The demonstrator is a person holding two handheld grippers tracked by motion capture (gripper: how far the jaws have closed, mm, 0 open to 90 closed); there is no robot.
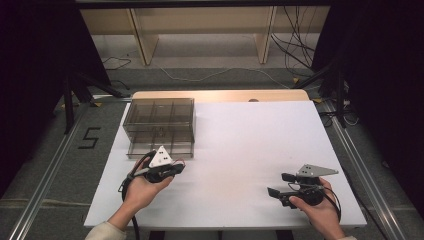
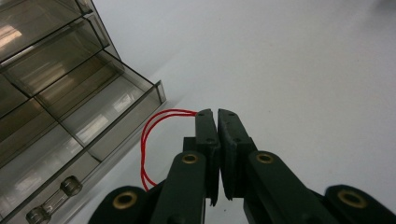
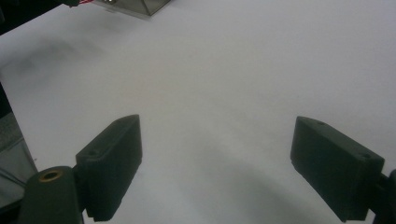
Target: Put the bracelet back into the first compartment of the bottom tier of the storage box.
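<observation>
- Left gripper [image 2: 217,114]: jaws nearly together, pinching a thin red wire loop [image 2: 148,140] at the tips.
- Loop hangs just beside the open drawer [image 2: 88,140] of the smoky clear plastic drawer box [image 1: 159,120]; whether they touch, can't tell.
- Box sits at the far left of the white table [image 1: 250,145].
- Right gripper [image 3: 217,158]: jaws wide apart, nothing between them, over bare table near the right front, well apart from the box.
</observation>
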